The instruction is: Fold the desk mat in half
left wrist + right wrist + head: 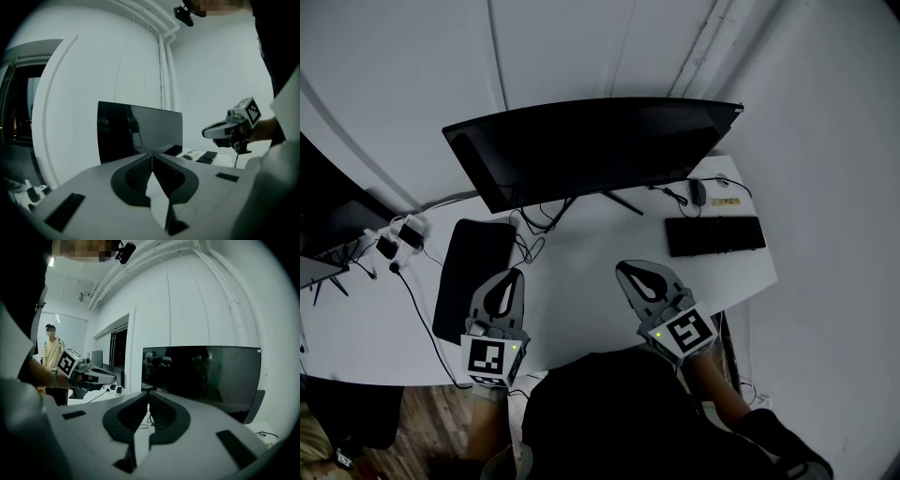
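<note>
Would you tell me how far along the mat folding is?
Done: unclear; the mat lies flat at the left of the desk, and a fold can't be made out. In hand: nothing; left gripper and right gripper are shut and empty. Left: possibly the whole fold.

the left gripper [517, 274] and right gripper [624, 268] have pale grey shells that taper to pointed jaws lined with black ribbed pads [135, 172]. each carries a white cube [492, 359] printed with black square markers, with a small green light [514, 349] at its corner. the person wears a black top [619, 412].
</note>
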Demonstrator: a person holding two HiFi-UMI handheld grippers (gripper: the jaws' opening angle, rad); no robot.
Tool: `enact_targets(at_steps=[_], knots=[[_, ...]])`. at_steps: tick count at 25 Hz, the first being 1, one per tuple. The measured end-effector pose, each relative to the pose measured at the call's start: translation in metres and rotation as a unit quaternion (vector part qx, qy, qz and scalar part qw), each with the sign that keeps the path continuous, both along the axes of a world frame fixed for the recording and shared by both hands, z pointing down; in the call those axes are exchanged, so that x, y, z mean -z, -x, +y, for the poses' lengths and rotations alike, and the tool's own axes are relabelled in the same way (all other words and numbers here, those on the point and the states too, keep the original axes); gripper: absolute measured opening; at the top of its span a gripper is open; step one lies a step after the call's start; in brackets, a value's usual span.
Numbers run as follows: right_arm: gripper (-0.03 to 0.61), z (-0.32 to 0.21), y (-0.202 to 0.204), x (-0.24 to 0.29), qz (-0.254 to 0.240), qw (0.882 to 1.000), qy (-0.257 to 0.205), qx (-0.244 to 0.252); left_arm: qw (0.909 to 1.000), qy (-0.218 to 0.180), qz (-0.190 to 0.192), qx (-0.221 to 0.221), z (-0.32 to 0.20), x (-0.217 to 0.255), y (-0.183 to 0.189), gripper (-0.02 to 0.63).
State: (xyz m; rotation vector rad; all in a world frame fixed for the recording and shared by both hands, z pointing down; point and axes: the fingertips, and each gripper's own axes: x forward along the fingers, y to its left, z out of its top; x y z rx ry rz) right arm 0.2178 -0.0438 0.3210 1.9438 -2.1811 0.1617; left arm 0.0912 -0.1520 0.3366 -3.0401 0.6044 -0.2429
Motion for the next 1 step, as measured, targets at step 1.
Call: enact_targets(at_steps=[1], knots=[[0.023,0.0000,-0.0003,-0.0001,-0.001,1.000,0.001,-0.001,1.0000,-0.001,0.001,-0.001,-0.0001,-0.0004,-0.0002,0.009]])
